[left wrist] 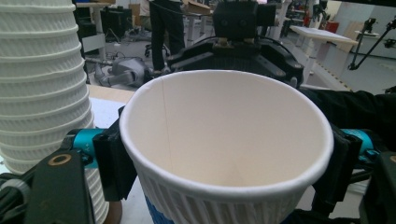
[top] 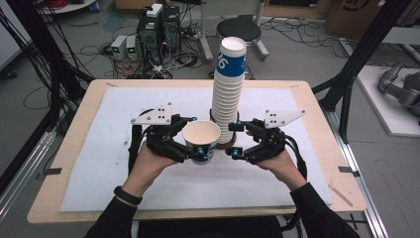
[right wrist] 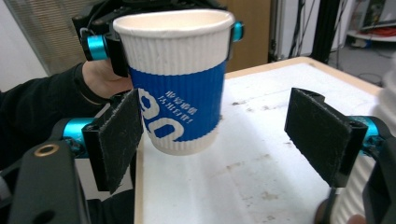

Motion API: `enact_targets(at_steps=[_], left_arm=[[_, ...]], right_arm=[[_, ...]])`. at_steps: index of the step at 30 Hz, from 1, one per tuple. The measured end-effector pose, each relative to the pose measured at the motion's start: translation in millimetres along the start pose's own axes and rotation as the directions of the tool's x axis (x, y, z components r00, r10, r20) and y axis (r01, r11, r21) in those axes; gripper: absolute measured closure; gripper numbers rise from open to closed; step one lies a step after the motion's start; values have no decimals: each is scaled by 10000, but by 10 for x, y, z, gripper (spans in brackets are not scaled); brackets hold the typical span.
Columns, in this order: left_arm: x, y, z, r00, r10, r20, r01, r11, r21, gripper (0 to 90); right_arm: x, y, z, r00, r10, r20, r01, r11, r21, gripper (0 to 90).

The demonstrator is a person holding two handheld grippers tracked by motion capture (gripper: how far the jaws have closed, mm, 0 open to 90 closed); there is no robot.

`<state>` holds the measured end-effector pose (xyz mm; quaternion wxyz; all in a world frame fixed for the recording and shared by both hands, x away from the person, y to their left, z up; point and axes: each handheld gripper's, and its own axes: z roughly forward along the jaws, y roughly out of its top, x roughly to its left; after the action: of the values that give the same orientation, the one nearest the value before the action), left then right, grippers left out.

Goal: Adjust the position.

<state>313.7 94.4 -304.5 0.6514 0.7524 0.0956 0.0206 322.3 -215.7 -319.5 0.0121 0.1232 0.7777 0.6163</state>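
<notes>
Left gripper (top: 193, 141), seen from the high view, clamps a single paper cup (top: 201, 140) lifted off the white mat (top: 124, 163), just beside the cup stack (top: 228, 94). Its own view shows both pads pressing the cup's rim (left wrist: 224, 140). Right gripper (right wrist: 215, 135), in its view, stands open and empty; the cup seems separated, its placement remaining.

Pretty clearly a robotics lab: black desktop computer towers (top: 158, 27) and tangled cables on the grey floor top centre, grey robot arm (top: 398, 84) lying at the right edge, black metal frame struts (top: 366, 49) around.
</notes>
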Motion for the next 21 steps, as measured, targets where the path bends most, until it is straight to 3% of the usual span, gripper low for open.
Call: enact_targets(at_steps=[12,21], left_arm=[[38,-17,-90,9998,25,-203,-22,9999,116,234],[53,-9,-113,9996,-19,-278,21,10000,78,234]], right_arm=[[-72,3,-281,9961,-425,773,447,9986,-273,195],[-67,8,-378,9937,-553,979,588,9977,-337,195]])
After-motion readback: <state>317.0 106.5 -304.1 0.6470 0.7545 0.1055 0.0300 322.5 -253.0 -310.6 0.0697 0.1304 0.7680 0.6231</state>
